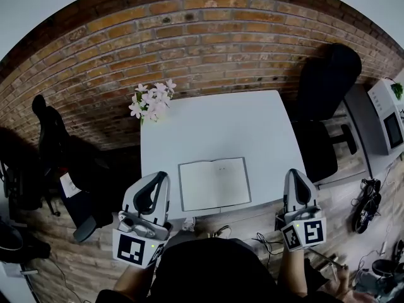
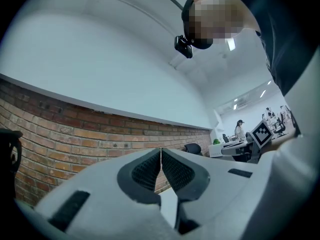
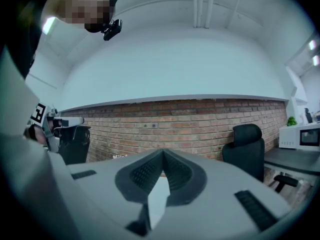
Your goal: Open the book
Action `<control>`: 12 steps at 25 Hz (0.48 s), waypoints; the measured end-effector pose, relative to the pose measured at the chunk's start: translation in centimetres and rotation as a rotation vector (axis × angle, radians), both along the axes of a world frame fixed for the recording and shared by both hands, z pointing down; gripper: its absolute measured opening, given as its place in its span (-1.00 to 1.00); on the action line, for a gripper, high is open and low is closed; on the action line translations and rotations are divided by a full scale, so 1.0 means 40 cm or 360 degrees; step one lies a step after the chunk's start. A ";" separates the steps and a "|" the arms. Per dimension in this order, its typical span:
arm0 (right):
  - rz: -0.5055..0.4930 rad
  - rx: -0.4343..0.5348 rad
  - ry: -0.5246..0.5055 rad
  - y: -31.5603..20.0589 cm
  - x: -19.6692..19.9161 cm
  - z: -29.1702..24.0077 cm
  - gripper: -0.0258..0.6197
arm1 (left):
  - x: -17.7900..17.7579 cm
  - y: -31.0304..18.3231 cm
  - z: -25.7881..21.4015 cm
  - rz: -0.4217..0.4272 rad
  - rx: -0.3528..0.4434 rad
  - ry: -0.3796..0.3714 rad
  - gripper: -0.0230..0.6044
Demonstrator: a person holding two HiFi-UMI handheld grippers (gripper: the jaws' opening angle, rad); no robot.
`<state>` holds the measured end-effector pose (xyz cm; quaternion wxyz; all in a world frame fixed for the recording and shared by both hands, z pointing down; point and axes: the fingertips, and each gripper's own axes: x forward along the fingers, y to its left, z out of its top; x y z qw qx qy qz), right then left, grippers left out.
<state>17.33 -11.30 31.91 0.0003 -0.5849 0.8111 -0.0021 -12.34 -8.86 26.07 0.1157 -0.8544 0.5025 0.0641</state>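
A book (image 1: 214, 183) lies flat on the white table (image 1: 224, 128) near its front edge, showing a pale page or cover framed by a dark border. My left gripper (image 1: 158, 180) is held at the table's front left corner, to the left of the book and apart from it. Its jaws meet tip to tip with nothing between them (image 2: 161, 150). My right gripper (image 1: 295, 177) is held off the table's front right corner, also apart from the book. In the right gripper view its jaws are pressed together and empty (image 3: 162, 153). Both point toward the brick wall.
A bunch of pale pink flowers (image 1: 151, 101) stands at the table's back left corner. A black office chair (image 1: 323, 100) is to the right of the table, with a microwave (image 1: 389, 115) beyond it. A brick wall (image 1: 208, 36) runs behind. Cables lie on the floor at the right.
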 end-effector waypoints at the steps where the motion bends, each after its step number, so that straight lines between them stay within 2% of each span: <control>1: 0.0001 0.0008 0.0011 0.001 0.000 -0.002 -0.88 | 0.000 -0.001 0.005 0.0000 -0.0014 -0.0002 -0.83; 4: 0.0006 0.0012 0.0020 0.002 0.002 -0.004 -0.88 | 0.001 -0.004 0.012 0.0003 -0.0031 -0.0003 -0.83; 8: 0.0006 0.0011 0.0022 0.006 0.002 -0.005 -0.88 | 0.012 0.000 0.027 0.0028 -0.0117 0.0011 -0.83; 12: 0.0006 0.0012 0.0022 0.009 0.000 -0.005 -0.88 | 0.014 0.004 0.024 0.0035 -0.0112 0.0012 -0.83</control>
